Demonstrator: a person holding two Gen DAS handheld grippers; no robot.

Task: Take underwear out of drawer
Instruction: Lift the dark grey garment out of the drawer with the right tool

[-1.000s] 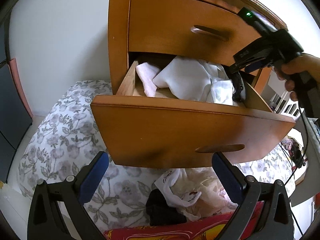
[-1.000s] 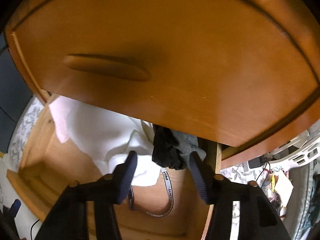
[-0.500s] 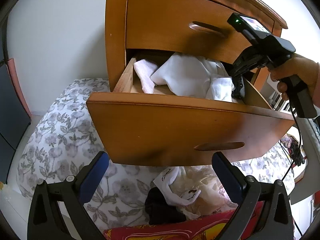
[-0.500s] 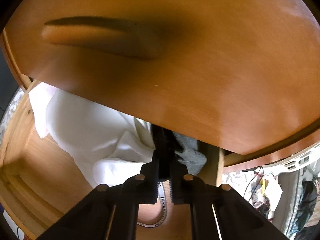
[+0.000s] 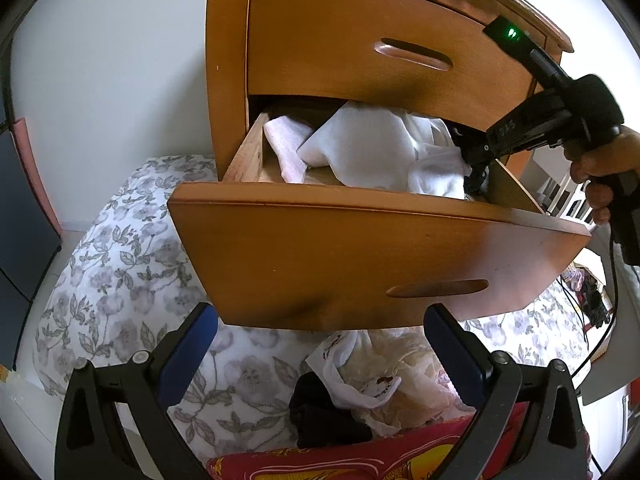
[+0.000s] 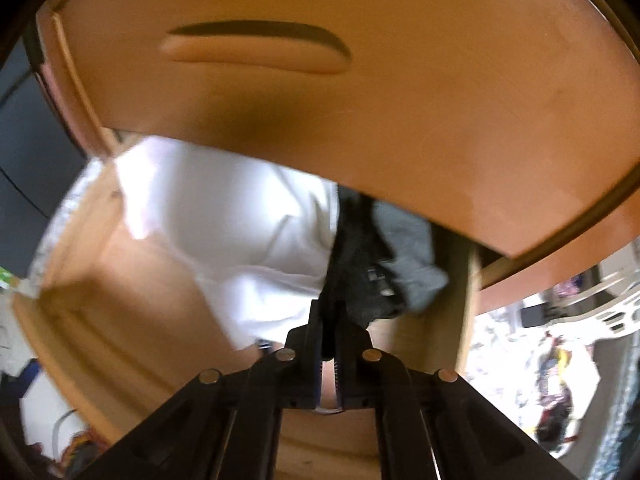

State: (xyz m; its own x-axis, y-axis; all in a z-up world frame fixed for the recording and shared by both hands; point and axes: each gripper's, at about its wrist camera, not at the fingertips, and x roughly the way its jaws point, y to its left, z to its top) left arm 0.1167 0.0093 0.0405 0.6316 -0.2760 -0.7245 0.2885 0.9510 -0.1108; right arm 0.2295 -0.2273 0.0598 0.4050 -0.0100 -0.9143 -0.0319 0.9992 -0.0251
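From the left wrist, the left gripper (image 5: 320,340) hangs wide and empty before the open orange-brown wooden drawer (image 5: 360,256), clear of its front edge. From the right wrist, the right gripper (image 6: 329,322) is clamped on black fabric underwear (image 6: 352,264) at the drawer's right side, beside crumpled white cloth (image 6: 240,232), close under the upper drawer front (image 6: 360,100).

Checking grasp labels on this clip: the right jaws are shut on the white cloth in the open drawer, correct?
Not the white cloth. The right wrist view shows the right gripper shut on the black garment beside it, inside the open drawer.
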